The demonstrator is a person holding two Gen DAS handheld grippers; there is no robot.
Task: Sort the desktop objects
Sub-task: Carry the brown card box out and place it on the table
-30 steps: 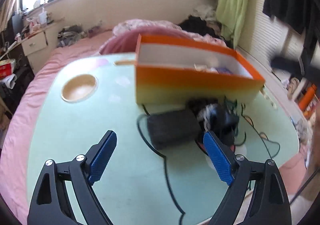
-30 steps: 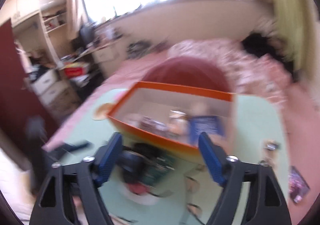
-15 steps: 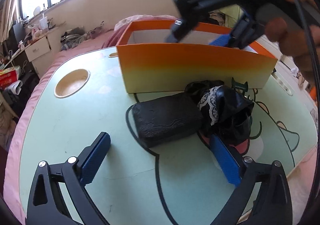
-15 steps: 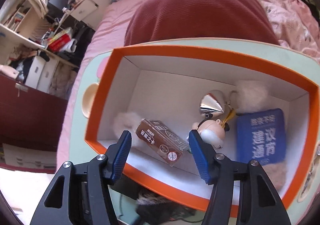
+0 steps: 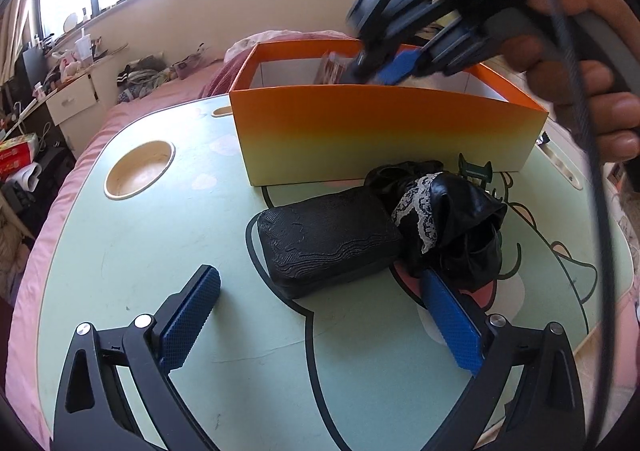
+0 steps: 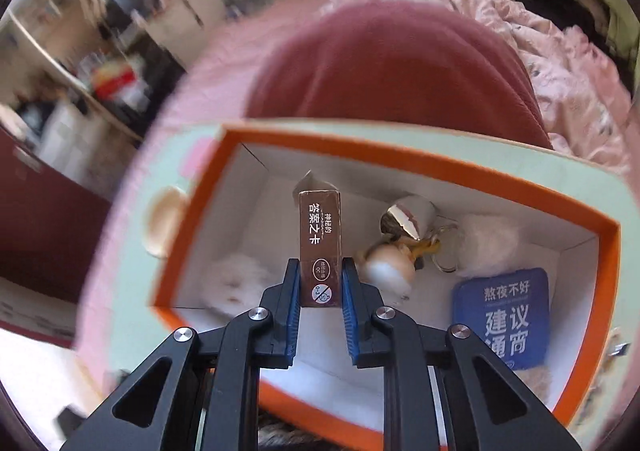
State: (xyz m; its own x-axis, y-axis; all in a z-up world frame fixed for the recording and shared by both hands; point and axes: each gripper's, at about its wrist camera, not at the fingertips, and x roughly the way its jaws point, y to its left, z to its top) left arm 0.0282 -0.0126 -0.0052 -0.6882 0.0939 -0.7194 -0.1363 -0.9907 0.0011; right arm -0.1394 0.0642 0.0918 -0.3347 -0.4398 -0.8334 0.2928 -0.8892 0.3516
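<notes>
My right gripper (image 6: 320, 279) is shut on a brown card box (image 6: 320, 235) and holds it above the inside of the orange box (image 6: 440, 167). That box also holds a white fluffy toy (image 6: 236, 283), a figurine keychain (image 6: 392, 263) and a blue pad (image 6: 504, 315). In the left wrist view the orange box (image 5: 384, 131) stands on the green table (image 5: 160, 243), with the right gripper (image 5: 384, 67) over it. My left gripper (image 5: 320, 307) is open, low over the table, just short of a black case (image 5: 328, 239) and a black lace pouch (image 5: 452, 227).
A round cup recess (image 5: 140, 169) lies at the table's left. A dark green hair clip (image 5: 474, 171) sits by the orange box's front wall. A pink bed (image 6: 400, 63) lies beyond the table. A dresser (image 5: 72, 103) stands far left.
My right gripper dropped into the orange box, closed on the brown card box and lifted it upright. My left gripper moved closer to the black case and stays open.
</notes>
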